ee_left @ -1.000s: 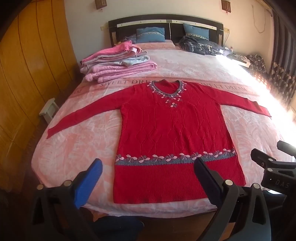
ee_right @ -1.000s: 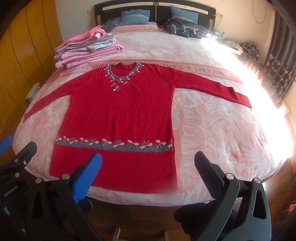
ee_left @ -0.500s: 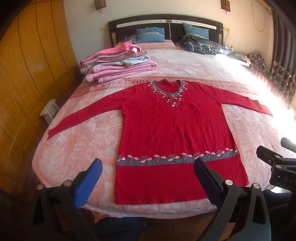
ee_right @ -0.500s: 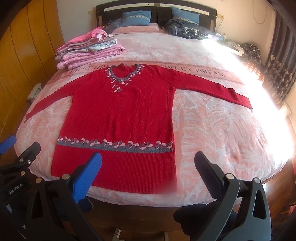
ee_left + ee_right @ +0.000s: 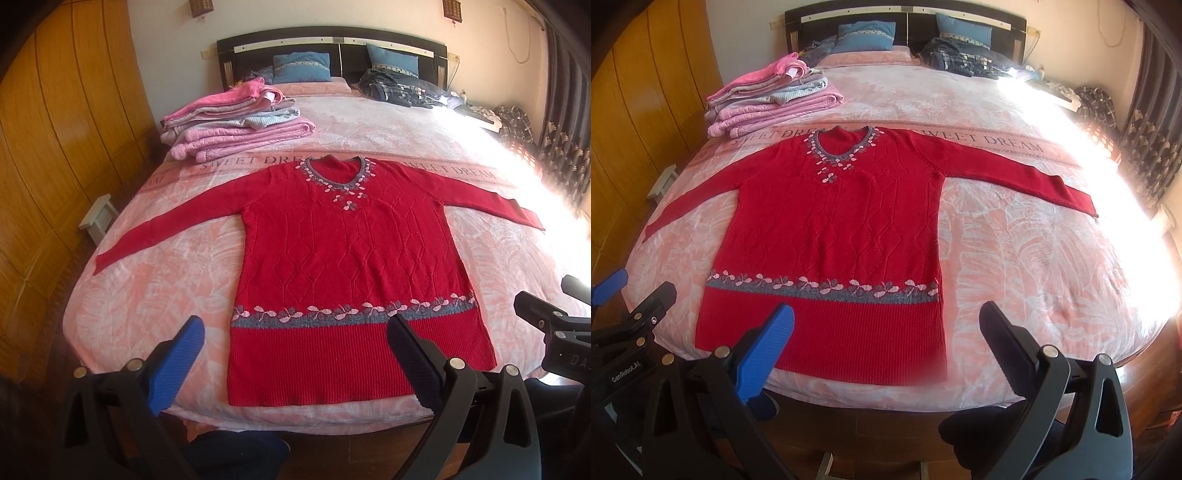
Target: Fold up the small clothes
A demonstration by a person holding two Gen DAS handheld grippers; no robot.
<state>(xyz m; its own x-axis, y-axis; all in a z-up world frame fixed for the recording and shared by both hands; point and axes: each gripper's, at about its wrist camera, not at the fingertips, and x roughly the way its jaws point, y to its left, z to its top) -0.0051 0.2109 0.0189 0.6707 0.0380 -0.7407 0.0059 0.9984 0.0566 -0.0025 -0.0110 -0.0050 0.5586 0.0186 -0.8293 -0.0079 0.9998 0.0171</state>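
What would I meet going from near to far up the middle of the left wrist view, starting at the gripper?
left gripper → red sweater → "SWEET DREAM" band of the bedspread → blue pillows → dark headboard

Two blue pillows lean against the dark headboard.

Harsh window glare from the right, fisheye bending, dark vignetted corners

A red sweater lies flat, sleeves spread, on the pink bed, with the right gripper held above its hem, jaws wide apart.
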